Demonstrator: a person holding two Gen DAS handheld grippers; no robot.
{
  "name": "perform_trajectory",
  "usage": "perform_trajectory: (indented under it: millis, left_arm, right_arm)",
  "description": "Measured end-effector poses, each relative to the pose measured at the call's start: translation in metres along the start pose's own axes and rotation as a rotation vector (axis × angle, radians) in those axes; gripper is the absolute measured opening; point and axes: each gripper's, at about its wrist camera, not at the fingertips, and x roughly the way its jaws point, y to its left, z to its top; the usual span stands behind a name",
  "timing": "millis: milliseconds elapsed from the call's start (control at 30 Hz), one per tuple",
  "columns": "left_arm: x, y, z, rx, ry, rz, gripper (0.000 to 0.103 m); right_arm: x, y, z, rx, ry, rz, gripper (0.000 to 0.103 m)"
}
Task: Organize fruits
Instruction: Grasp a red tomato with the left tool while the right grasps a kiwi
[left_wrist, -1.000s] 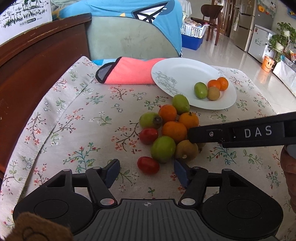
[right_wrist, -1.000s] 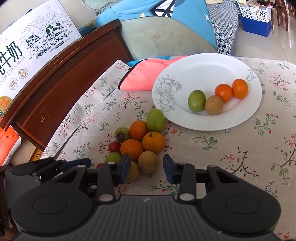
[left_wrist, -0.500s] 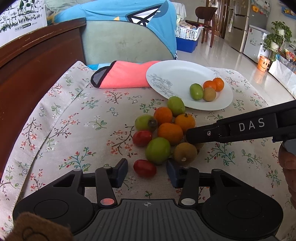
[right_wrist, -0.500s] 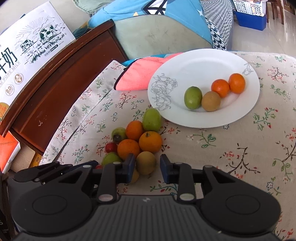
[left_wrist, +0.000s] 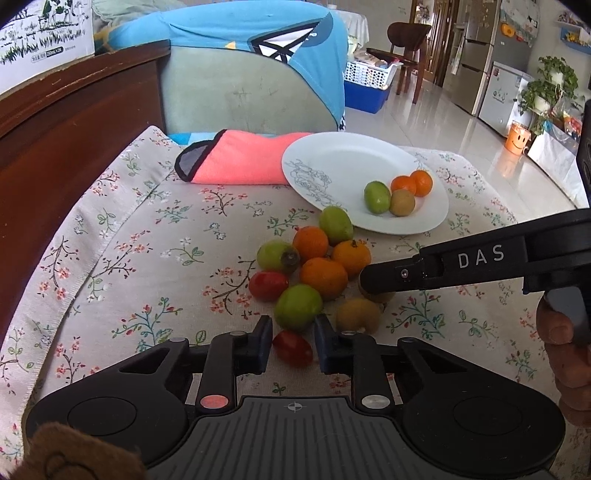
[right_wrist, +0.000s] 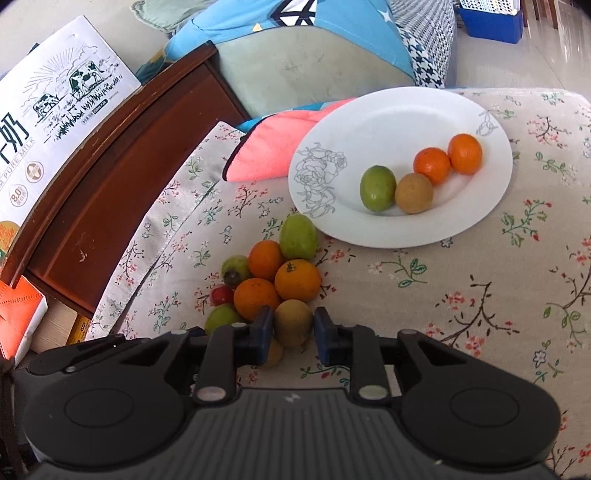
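Red cherry tomato clamped between the left gripper pads, brown kiwi-like fruit apparently pinched by the right gripper (contact partly hidden), both at the fruit pile's near edge on the floral tablecloth, white plate toward its far edge.

Both wrist cams close, angled down; L from nearer side, both share fruit pile, plate.

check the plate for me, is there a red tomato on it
No, the white plate holds only a green fruit, a brown kiwi-like fruit and two oranges; the red tomatoes lie on the tablecloth.
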Motion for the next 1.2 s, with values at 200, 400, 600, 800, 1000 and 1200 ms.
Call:
perform_trajectory:
  millis: [200, 400, 600, 800, 1000, 1200]
  left_arm:
    - [-0.002, -0.001, -0.001, 0.006, 0.017, -0.002, 0.022]
    - [0.004, -0.001, -0.005, 0.019, 0.041, 0.005, 0.025]
    - [0.006, -0.003, -0.009, 0.037, 0.048, 0.009, 0.031]
    - [0.004, 0.0, -0.007, 0.017, 0.042, 0.007, 0.024]
    - [-0.005, -0.001, -0.001, 0.004, 0.024, 0.013, 0.024]
    - [-0.024, -0.002, 0.014, -0.024, -0.041, 0.003, 0.024]
  right_arm:
    - [-0.007, 0.001, 0.002, -0.02, -0.013, 0.0, 0.024]
    - [-0.004, -0.003, 0.001, 0.003, 0.009, -0.026, 0.024]
    - [-0.004, -0.004, 0.0, 0.016, 0.02, -0.028, 0.024]
    - [-0.004, -0.004, 0.001, 0.018, 0.018, -0.023, 0.024]
    - [-0.009, -0.004, 0.003, 0.025, 0.007, -0.003, 0.024]
    - [-0.022, -0.002, 0.01, 0.023, -0.034, 0.037, 0.024]
